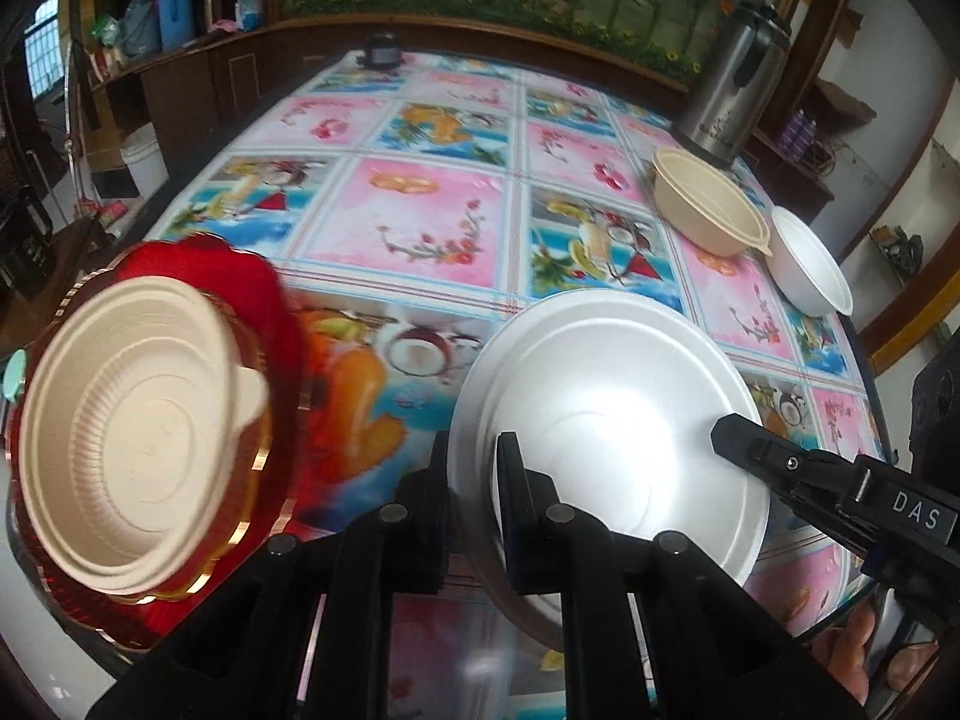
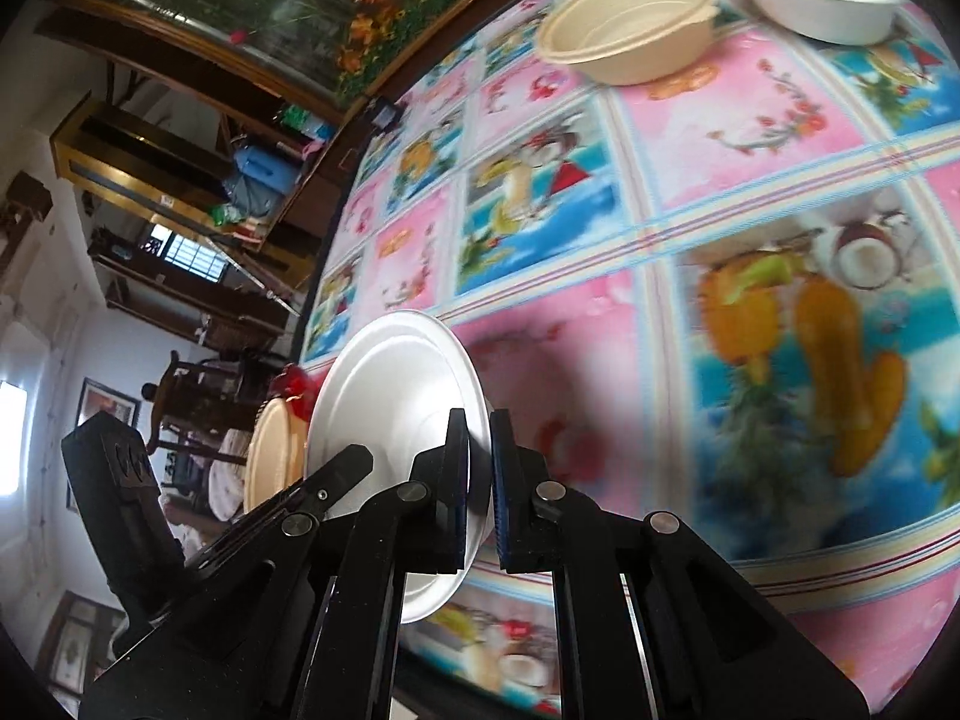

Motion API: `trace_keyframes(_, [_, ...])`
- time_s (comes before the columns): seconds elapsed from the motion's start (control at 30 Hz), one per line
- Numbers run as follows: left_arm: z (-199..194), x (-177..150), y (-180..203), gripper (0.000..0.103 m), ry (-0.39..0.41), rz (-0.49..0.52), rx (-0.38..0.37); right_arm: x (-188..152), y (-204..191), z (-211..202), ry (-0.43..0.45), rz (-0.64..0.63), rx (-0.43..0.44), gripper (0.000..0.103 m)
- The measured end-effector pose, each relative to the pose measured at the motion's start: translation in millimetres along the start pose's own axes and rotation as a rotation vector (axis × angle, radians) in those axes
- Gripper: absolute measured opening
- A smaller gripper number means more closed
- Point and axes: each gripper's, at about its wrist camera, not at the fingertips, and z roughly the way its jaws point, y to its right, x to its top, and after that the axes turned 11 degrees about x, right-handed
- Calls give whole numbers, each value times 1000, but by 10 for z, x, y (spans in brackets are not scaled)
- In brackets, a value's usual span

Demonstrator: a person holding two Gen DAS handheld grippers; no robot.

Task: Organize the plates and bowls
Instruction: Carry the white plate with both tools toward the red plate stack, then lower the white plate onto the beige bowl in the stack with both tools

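A white foam plate (image 1: 606, 408) is held off the table by both grippers. My left gripper (image 1: 474, 456) is shut on its near rim. My right gripper (image 2: 479, 438) is shut on its other rim and shows as a black finger in the left wrist view (image 1: 756, 450). The plate also shows in the right wrist view (image 2: 396, 396). A beige ridged plate (image 1: 138, 438) lies on a red gold-edged plate (image 1: 276, 312) at the table's left edge. A beige bowl (image 1: 708, 210) and a white foam bowl (image 1: 810, 264) stand at the far right.
The table (image 1: 432, 222) has a glossy pink and blue fruit-pattern cloth. A steel thermos (image 1: 732, 84) stands at the back right, a small dark object (image 1: 381, 51) at the far edge. A cabinet with bottles (image 1: 174, 12) is beyond.
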Motion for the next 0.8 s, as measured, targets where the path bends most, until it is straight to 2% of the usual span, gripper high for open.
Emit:
trace_keyframes(0.17, [-203,56,-270,12,64,-37,42,3,-345,172,-21,-44,42,6])
trace_keyframes(0.37, [-355,128,-604,12,106,-85,85,9,-711,379,-52,-105,79,7])
trace_keyframes(0.47, [-398,129,-770,12,125,-106,131,-15,-867,521,-77,-131,94,7])
trace_keyframes(0.8, [-373,137,-1328,13,114,-200,201,-72,-1344,1102,-171,-214,113,7])
